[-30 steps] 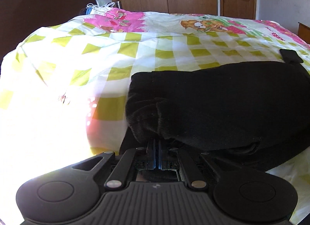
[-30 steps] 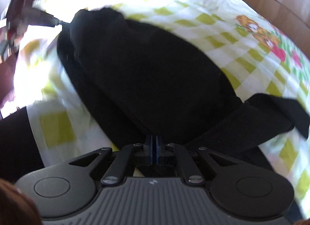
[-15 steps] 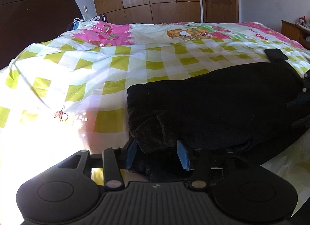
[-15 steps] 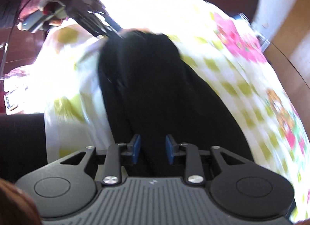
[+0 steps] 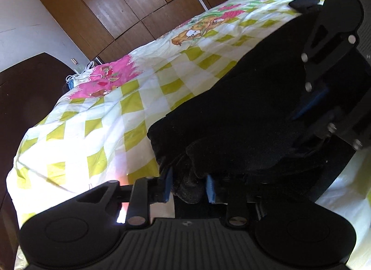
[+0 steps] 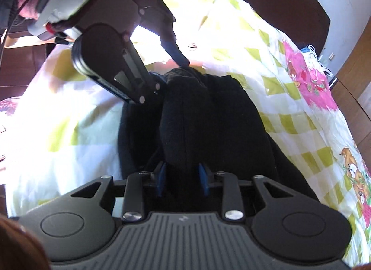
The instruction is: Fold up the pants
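Black pants [image 5: 243, 112] lie folded in a long thick bundle on the checked quilt [image 5: 139, 107]. My left gripper [image 5: 189, 186] is at the bundle's near end, its jaws closing, and a wad of black cloth fills the gap between the blue pads [image 5: 168, 184]. My right gripper [image 6: 182, 178] straddles a raised fold of the pants [image 6: 208, 112], jaws closing too, with cloth touching both pads. Each gripper shows in the other's view: the right gripper [image 5: 308, 119] on the pants' right side, the left gripper [image 6: 171, 70] at the far end of the bundle.
The quilt [image 6: 289, 116] covers the whole bed, with pink prints near the dark headboard [image 5: 30, 89]. A white cord [image 5: 81, 73] lies by the pillow end. Brown wardrobes [image 5: 116, 14] line the far wall. A person's maroon sleeve [image 6: 30, 7] is behind the left gripper.
Both grippers were shut on the pants, opened, and now stand narrower around thick folds. The right gripper has travelled along the pants toward the left one. The left gripper has rolled.
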